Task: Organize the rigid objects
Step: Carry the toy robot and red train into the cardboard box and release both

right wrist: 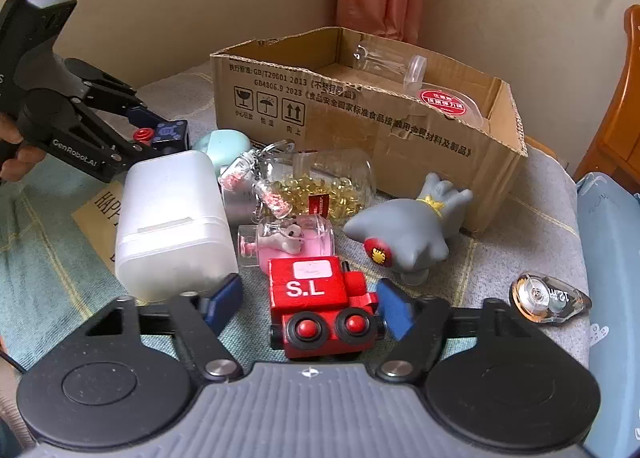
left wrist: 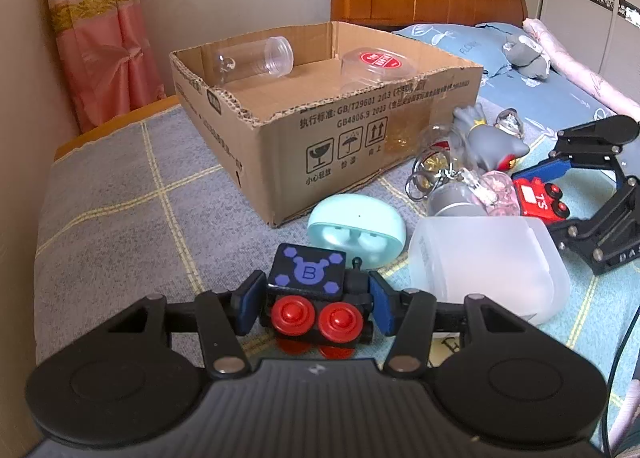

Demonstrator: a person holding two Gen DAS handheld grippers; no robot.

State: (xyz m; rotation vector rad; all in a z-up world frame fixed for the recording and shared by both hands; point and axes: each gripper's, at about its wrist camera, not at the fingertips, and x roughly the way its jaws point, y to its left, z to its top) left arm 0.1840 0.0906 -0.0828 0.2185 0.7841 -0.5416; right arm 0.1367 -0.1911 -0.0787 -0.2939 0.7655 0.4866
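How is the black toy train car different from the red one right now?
The black train car carries a purple B; the red train car reads S.L. The left gripper is shut on the black one; the right gripper's pads flank the red without clamping. Both have two round red buttons.

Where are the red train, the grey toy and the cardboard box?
red train [right wrist: 308, 290]: right wrist view, on its red roof.
grey toy [right wrist: 404, 238]: right wrist view, on its body.
cardboard box [left wrist: 320, 154]: left wrist view, on its printed front wall.

Soft, even daylight; both views sharp at centre.
Fisheye bending and dark corner vignette; faint glare on clear plastic jar [left wrist: 256, 58]; shadows weak.
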